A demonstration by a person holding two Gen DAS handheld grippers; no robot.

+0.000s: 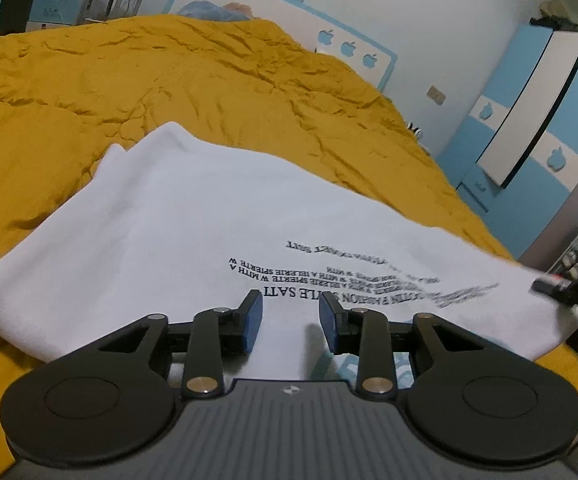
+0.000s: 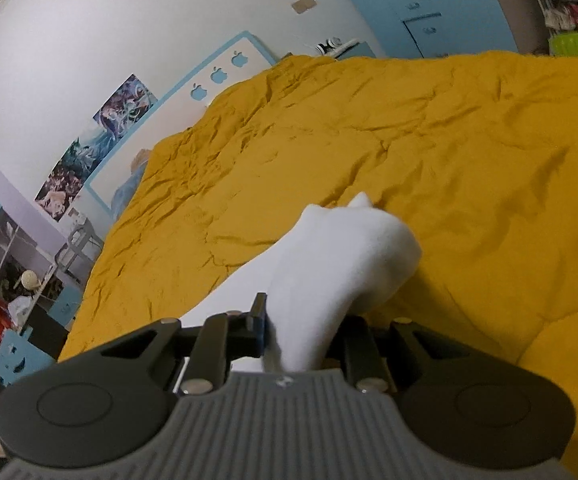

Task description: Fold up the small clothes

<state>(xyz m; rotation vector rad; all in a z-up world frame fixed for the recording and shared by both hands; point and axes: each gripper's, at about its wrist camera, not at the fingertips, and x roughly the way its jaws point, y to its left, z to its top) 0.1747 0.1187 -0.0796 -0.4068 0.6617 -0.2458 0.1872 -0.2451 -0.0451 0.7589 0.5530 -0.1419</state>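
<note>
Bedroom, white walls with blue trim, blue-and-white wardrobe [image 1: 529,120] off to one side; work surface is a bed under a rumpled mustard quilt [image 1: 89,92]

White T-shirt [image 1: 193,224] lies on the quilt, printed black text facing up, upside down to the left wrist camera. Body looks mostly flat and smooth; far edge has a small peak. No clear fold visible in the spread part, so judged early in the fold: at most 1 edge being brought over, remaining folds and squaring-up still to do

Left gripper [image 1: 291,322]: jaws apart with a clear gap, blue pads [image 1: 253,320] bare, nothing between them. It hovers low over the near hem of the shirt, lettering just beyond the tips; contact with cloth cannot be told

Right gripper [image 2: 301,336]: jaws closed in on a bunch of the same white T-shirt [image 2: 341,256], cloth rising from between the fingers and humping forward over the quilt. Right finger hidden by fabric. Seen at the far right edge of the left view, blurred, at the shirt's corner

Next move likely needs this lifted corner carried across the body
</note>
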